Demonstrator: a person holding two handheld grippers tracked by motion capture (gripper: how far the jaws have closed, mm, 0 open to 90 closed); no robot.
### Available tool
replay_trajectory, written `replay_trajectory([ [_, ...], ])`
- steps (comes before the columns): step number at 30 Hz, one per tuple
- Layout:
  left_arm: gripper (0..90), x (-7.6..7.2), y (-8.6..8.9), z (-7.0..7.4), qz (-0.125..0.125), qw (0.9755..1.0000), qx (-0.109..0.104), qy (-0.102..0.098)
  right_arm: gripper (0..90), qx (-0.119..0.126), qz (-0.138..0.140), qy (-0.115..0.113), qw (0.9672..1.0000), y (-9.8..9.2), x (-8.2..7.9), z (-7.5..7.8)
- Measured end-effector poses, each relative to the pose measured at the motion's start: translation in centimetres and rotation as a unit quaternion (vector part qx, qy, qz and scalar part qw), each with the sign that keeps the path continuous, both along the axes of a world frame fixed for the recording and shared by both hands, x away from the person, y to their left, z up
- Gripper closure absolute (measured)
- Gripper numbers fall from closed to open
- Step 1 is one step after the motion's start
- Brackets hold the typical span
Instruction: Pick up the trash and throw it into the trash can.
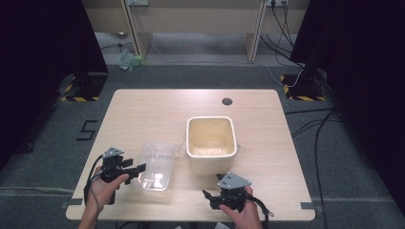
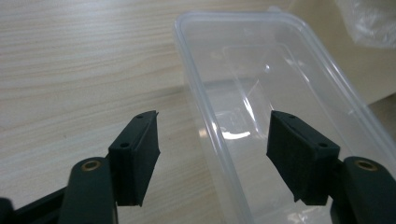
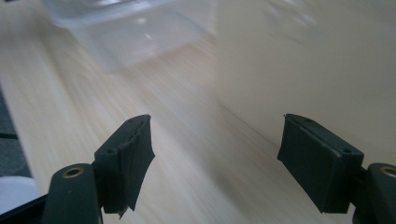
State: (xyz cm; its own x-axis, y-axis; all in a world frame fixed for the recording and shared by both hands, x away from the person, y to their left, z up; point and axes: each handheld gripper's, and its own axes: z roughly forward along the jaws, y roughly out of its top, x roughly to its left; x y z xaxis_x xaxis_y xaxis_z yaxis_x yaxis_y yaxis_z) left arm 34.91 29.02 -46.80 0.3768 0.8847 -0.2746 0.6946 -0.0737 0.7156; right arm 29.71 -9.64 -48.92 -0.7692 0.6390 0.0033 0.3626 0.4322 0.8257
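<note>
Straddling the near-left wall of the clear plastic container (image 2: 261, 93), the left gripper (image 2: 212, 158) is seen wide open, nothing held: one jaw is outside over the table (image 1: 143, 109), the other inside over the container floor. In the high view the left gripper (image 1: 136, 169) sits at the 9 o'clock side of the container (image 1: 157, 164), jaws pointing toward 3 o'clock. Whether the pads already touch the wall cannot be told; a gap appears on both sides.

The container is empty, upright, lid off, placed just left of the cream bin (image 1: 211, 138), at its 8 o'clock. Bin and container look near each other, but contact cannot be confirmed. Pale small pieces are visible at the bin bottom; what they are cannot be resolved.

The right gripper (image 1: 212, 198) is held at the bin's 6 o'clock, near the front table edge, jaws pointed roughly toward 9–10 o'clock. In the right gripper view it (image 3: 215, 158) is likewise spread wide and empty, with the bin wall (image 3: 303, 70) at the right and the container (image 3: 135, 28) farther off at 11 o'clock.

Step judged in hand: grasp approach on the container wall by the left gripper, not yet closed.

Next move, as judged: jaws to be closed on the thin wall. The thin plastic is expected to flex, so a deeper bite is advised. The right gripper is free for the bin.
</note>
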Motion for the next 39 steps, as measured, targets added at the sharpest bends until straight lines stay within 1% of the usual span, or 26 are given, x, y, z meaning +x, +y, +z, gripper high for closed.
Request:
replay_trajectory([
  [2,31.8,0.5,0.0,-0.2,0.0,0.9999,-0.017,0.002,25.9,0.008,0.013,0.0,0.9999,1.3,0.0,0.3],
  [3,30.5,0.8,-0.1,-0.3,0.0,0.9998,-0.021,0.005,26.5,0.014,0.018,0.002,0.9997,1.8,-0.1,0.4],
  [5,29.3,1.3,-0.4,-0.5,0.001,0.9998,-0.019,0.009,27.6,0.027,0.029,0.01,0.9992,3.0,0.1,0.5],
  [6,29.3,1.5,-0.5,-0.6,0.002,0.9998,-0.017,0.009,28.0,0.031,0.033,0.007,0.9989,3.6,0.2,0.5],
  [7,29.3,1.7,-0.7,-0.6,0.002,0.9998,-0.017,0.011,29.5,0.037,0.037,0.009,0.9986,4.2,0.2,0.5],
  [9,29.5,1.7,-0.9,-0.6,-0.003,0.9998,-0.016,0.012,30.2,0.041,0.046,0.012,0.998,5.4,0.5,0.5],
  [10,29.8,1.7,-0.9,-0.6,-0.002,0.9999,-0.014,0.008,30.4,0.046,0.049,0.016,0.9976,6.0,0.6,0.4],
  [12,30.2,1.6,-0.9,-0.6,-0.005,0.9999,-0.012,0.006,30.9,0.065,0.052,0.027,0.9962,7.0,1.0,0.4],
  [13,30.6,1.5,-1.0,-0.7,-0.005,0.9998,-0.018,0.005,31.0,0.073,0.051,0.029,0.9956,7.4,1.3,0.4],
  [14,30.6,1.5,-1.0,-0.7,-0.005,0.9998,-0.018,0.005,31.0,0.073,0.051,0.029,0.9956,7.4,1.3,0.4],
  [15,30.7,1.5,-0.9,-0.9,-0.009,0.9996,-0.027,0.007,31.3,0.083,0.047,0.034,0.9948,8.3,1.7,0.4],
  [16,31.3,1.5,-0.9,-0.9,-0.011,0.9995,-0.03,0.007,31.3,0.087,0.044,0.039,0.9945,8.7,1.9,0.4],
  [18,32.5,1.3,-1.0,-0.8,-0.013,0.9995,-0.029,0.006,31.8,0.087,0.037,0.047,0.9944,9.3,2.2,0.3],
  [20,33.5,1.3,-1.1,-0.8,-0.014,0.9996,-0.025,0.002,32.1,0.093,0.032,0.059,0.9934,9.8,2.4,0.0],
  [23,34.6,1.3,-1.1,-0.8,-0.012,0.9997,-0.021,-0.004,32.2,0.095,0.028,0.062,0.9932,10.4,2.7,-0.3],
  [25,36.3,1.2,-1.1,-0.7,-0.016,0.9996,-0.022,-0.004,32.2,0.098,0.023,0.064,0.9928,10.6,3.0,-0.3],
  [28,37.1,1.1,-1.2,-0.7,-0.017,0.9996,-0.02,-0.006,31.9,0.113,0.019,0.074,0.9907,11.0,3.1,-0.2],
  [30,37.3,1.1,-1.2,-0.7,-0.017,0.9997,-0.019,-0.004,31.7,0.116,0.017,0.071,0.9906,11.1,3.2,-0.2],
  [31,37.6,1.1,-1.1,-0.7,-0.016,0.9996,-0.022,-0.001,30.6,0.122,0.011,0.073,0.9899,11.2,3.3,-0.1],
  [32,38.1,1.0,-1.0,-0.7,-0.018,0.9996,-0.023,0.001,30.5,0.126,0.012,0.075,0.9891,11.4,3.4,-0.1],
  [33,38.7,0.9,-1.1,-0.7,-0.02,0.9995,-0.025,0.001,30.1,0.128,0.012,0.08,0.9885,11.5,3.4,-0.2],
  [34,39.4,0.9,-1.1,-0.7,-0.02,0.9995,-0.025,0.001,30.1,0.128,0.012,0.08,0.9885,11.5,3.4,-0.2],
  [35,40.1,0.8,-1.0,-0.7,-0.023,0.9993,-0.028,0.002,29.4,0.13,0.018,0.089,0.9873,11.9,3.5,-0.2],
  [37,41.7,0.7,-0.8,-0.6,-0.026,0.9991,-0.033,0.007,29.5,0.137,0.023,0.09,0.9862,12.1,3.5,0.0],
  [39,43.0,0.7,-0.6,-0.6,-0.027,0.999,-0.034,0.012,28.2,0.134,0.021,0.091,0.9865,12.4,3.5,0.1],
])
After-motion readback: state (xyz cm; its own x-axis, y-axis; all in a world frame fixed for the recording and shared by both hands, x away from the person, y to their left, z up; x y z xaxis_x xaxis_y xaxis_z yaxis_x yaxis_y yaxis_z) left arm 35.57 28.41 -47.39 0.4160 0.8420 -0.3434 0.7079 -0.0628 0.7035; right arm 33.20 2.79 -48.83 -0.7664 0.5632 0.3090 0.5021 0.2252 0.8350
